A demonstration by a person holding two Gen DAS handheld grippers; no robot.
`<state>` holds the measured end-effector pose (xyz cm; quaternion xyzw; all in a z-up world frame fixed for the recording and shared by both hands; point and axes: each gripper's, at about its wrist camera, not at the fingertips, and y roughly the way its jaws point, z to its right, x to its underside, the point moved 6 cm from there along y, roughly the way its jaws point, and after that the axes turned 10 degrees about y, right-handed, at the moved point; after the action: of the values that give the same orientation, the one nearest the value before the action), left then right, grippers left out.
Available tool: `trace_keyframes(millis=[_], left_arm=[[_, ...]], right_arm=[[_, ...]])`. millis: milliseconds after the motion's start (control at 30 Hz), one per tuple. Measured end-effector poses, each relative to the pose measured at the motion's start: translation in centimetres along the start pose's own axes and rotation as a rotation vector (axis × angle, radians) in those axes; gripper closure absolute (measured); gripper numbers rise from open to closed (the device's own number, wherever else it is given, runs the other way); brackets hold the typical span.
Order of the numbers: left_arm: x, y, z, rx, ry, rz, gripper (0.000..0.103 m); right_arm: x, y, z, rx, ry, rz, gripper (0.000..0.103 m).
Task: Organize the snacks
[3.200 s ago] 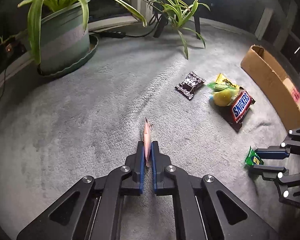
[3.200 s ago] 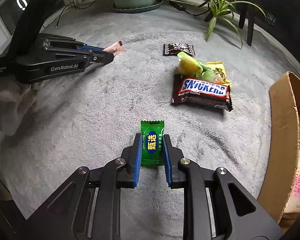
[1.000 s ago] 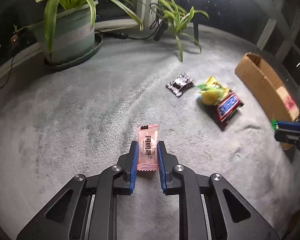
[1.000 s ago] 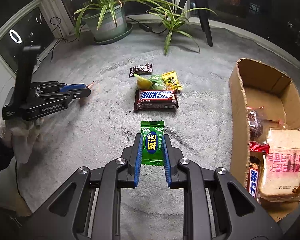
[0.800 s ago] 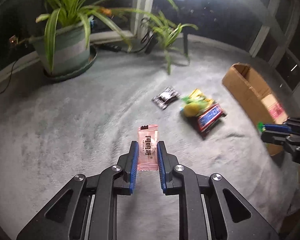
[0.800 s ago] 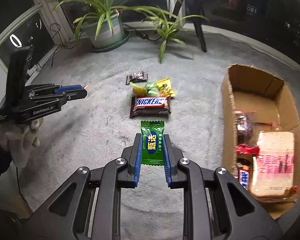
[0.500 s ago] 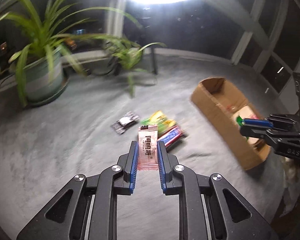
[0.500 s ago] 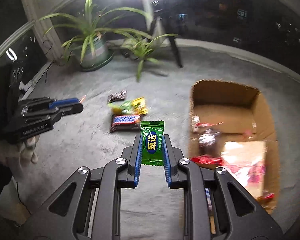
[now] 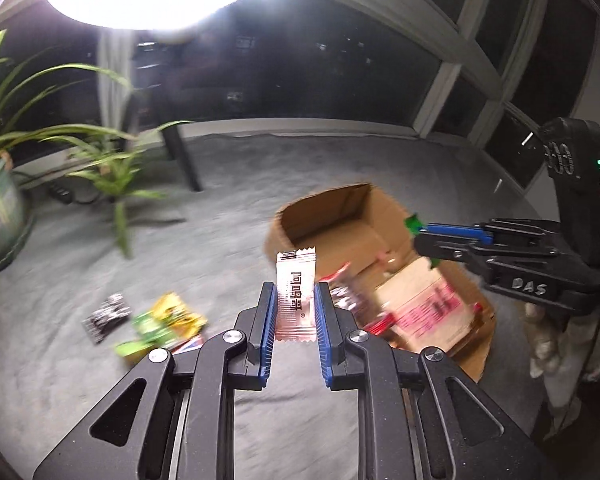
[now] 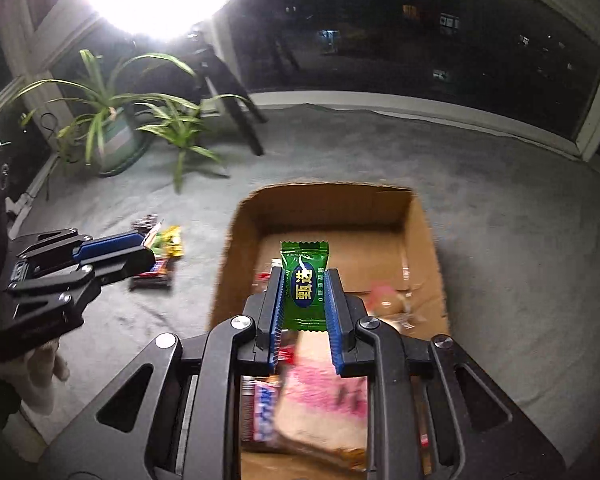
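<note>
Box contents blurred, partly hidden behind right gripper (image 10: 304, 304); labels unreadable. Right gripper clamped on green candy (image 10: 305, 286), over open cardboard box (image 10: 236, 240). Left gripper (image 9: 295, 312) clamped on pink candy (image 9: 296, 296), near box's left wall. Loose snack pile (image 9: 160, 328) left of box, smeared. Bare grey carpet (image 9: 80, 360) around.

tongs (image 9: 295, 308): black frame | blue pads | silver screws | white glove (image 9: 548, 344)

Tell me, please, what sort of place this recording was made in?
Probably a home's window bay at night: grey carpet on the floor, potted plants by dark windows, and a cardboard box of snacks.
</note>
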<state>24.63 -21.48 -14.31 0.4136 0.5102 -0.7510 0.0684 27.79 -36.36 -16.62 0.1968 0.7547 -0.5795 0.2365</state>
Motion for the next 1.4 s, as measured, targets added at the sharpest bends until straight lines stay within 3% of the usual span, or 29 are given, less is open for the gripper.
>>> trace_keyframes(millis=[333, 400, 467, 533, 633, 767, 1033, 1300, 1367, 1400], left_arm=[[-1.5, 4.1, 4.0, 0.037, 0.01, -0.037, 0.086], [-1.6, 4.5, 4.6, 0.044, 0.016, -0.042, 0.085], [-1.7, 4.9, 4.9, 0.052, 0.015, -0.055, 0.083], [-1.7, 5.0, 5.1, 0.048, 0.02, -0.059, 0.078], [-1.6, 5.0, 5.1, 0.023, 0.026, -0.064, 0.064], [-1.3, 4.4, 4.8, 0.016, 0.026, -0.059, 0.064], [-0.4, 2.0, 1.2, -0.026, -0.007, -0.057, 0.064], [0.8, -1.4, -7.7, -0.123, -0.08, -0.066, 0.064], [1.1, -1.5, -10.0, -0.149, -0.096, -0.079, 0.064], [1.3, -1.5, -11.0, -0.15, -0.107, -0.088, 0.064]], right_arm=[[-0.5, 1.2, 3.4, 0.023, 0.03, -0.018, 0.083], [-0.5, 1.2, 3.7, 0.021, 0.036, -0.016, 0.077], [-0.6, 1.1, 3.9, 0.029, 0.039, -0.009, 0.056], [-0.6, 0.8, 4.1, 0.039, 0.044, 0.008, 0.045], [-0.7, 0.5, 4.2, 0.041, 0.056, 0.017, 0.043], [-0.7, 0.3, 4.0, 0.034, 0.062, 0.02, 0.038], [-1.4, -0.7, 0.6, -0.027, 0.051, 0.038, 0.038], [-1.8, 0.6, -6.4, -0.162, 0.035, -0.021, 0.04], [-2.2, 1.5, -8.3, -0.192, 0.03, -0.049, 0.055], [-2.3, 2.3, -9.5, -0.206, 0.023, -0.073, 0.057]])
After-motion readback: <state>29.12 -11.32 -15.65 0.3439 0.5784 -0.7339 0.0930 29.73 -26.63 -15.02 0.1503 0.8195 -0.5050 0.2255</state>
